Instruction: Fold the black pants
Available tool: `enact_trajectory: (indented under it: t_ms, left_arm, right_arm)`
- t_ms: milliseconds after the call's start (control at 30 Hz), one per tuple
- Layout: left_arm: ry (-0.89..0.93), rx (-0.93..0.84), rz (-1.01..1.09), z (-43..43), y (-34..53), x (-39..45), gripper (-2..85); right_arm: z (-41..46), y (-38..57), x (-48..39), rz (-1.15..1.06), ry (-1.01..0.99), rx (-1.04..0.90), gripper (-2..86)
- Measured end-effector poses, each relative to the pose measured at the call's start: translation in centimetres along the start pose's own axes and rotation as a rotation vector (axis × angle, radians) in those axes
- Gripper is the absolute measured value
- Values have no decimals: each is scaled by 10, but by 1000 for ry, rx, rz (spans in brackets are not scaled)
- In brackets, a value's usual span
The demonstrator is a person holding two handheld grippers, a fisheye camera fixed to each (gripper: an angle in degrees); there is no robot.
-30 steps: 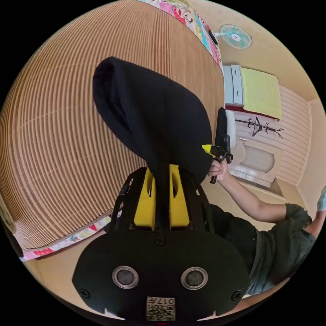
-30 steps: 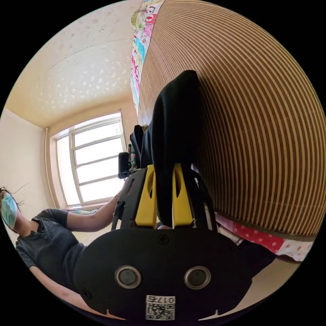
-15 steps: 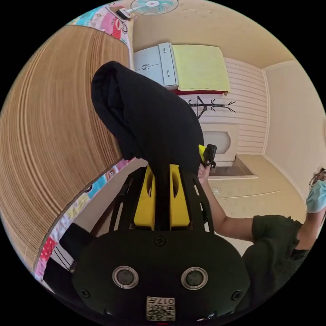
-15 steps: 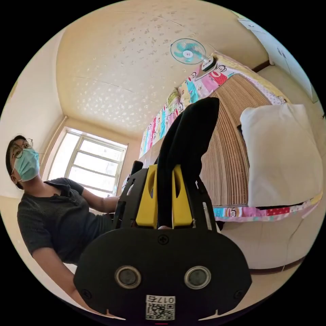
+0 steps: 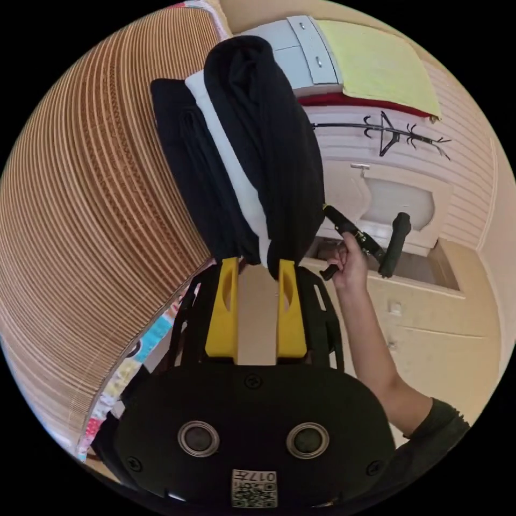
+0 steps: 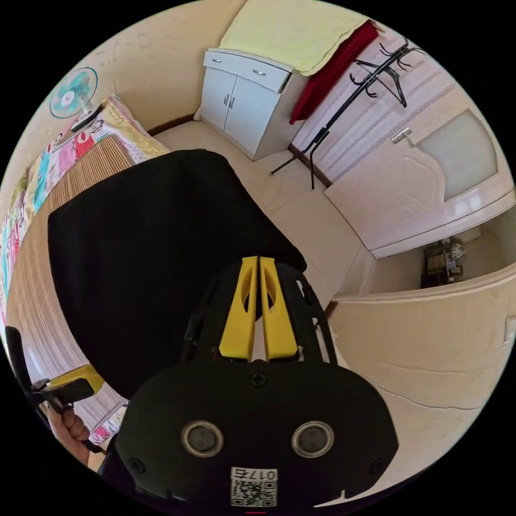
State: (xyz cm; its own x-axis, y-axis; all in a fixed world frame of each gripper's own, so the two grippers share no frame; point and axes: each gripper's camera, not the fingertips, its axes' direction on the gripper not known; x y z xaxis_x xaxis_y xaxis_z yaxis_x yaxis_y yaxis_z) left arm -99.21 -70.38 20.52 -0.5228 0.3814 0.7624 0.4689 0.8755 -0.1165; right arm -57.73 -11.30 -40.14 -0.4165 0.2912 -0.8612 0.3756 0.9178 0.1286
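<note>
L gripper (image 5: 257,263) let go, 2 jaws now apart; R gripper (image 6: 256,260) jaws nearly closed, empty; black pants (image 6: 156,252) dropped at bamboo mat (image 5: 80,215) edge.

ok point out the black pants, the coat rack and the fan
black pants (image 6: 150,258), right gripper view, middle of the cloth
coat rack (image 5: 398,134), left gripper view, its pole
fan (image 6: 70,97), right gripper view, its round head

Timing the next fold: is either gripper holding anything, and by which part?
Left gripper: open, holding nothing; the pants lie just beyond its tips. Right gripper: closed at a pants edge, but whether it pinches cloth cannot be told.
</note>
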Motion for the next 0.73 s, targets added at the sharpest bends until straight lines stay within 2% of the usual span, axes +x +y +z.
enact_trajectory:
  t_ms: [67, 100, 200, 267, 300, 367, 433, 467, 500, 533, 600, 667, 733]
  left_arm:
    - [-215, -73, 47, -8, 29, -18, 65]
    - [-248, -91, 56, -11, 39, -27, 65]
    - [-454, -244, -8, -34, 98, -88, 62]
    - [-665, -390, -132, -69, 164, -142, 50]
    - [-708, -422, -174, -81, 183, -154, 45]
    - [-828, -497, -389, -137, 262, -197, 38]
    - [-856, -473, -574, -181, 320, -216, 36]
    - [-837, -417, -694, -208, 358, -224, 34]
    - [-818, -381, -748, -219, 376, -226, 32]
    - [-766, -293, -843, -237, 410, -229, 27]
    - [-673, -149, -944, -251, 453, -229, 13]
    - [-550, 19, -1019, -248, 499, -228, 2]
    - [-476, 96, -1053, -233, 524, -229, -2]
  right_arm:
    - [-7, 37, 2, 13, -74, 84, 8]
    - [-16, 59, 8, 23, -121, 141, 6]
    - [-31, 100, 44, 176, -230, 112, 3]
    - [-29, 122, 70, 229, -368, 55, 2]
    - [-25, 138, 88, 271, -477, 29, 2]
    - [-8, 162, 113, 378, -669, -58, 2]
    - [22, 186, 125, 509, -890, -187, 1]
    - [45, 203, 125, 594, -1068, -271, 1]
    - [72, 220, 115, 685, -1323, -342, 1]
    - [86, 230, 106, 739, -1495, -372, 1]
    - [124, 269, 51, 1059, -2135, -380, 1]
    - [125, 286, 7, 1229, -2251, -454, 1]
    - [109, 275, -26, 1041, -2094, -599, 1]
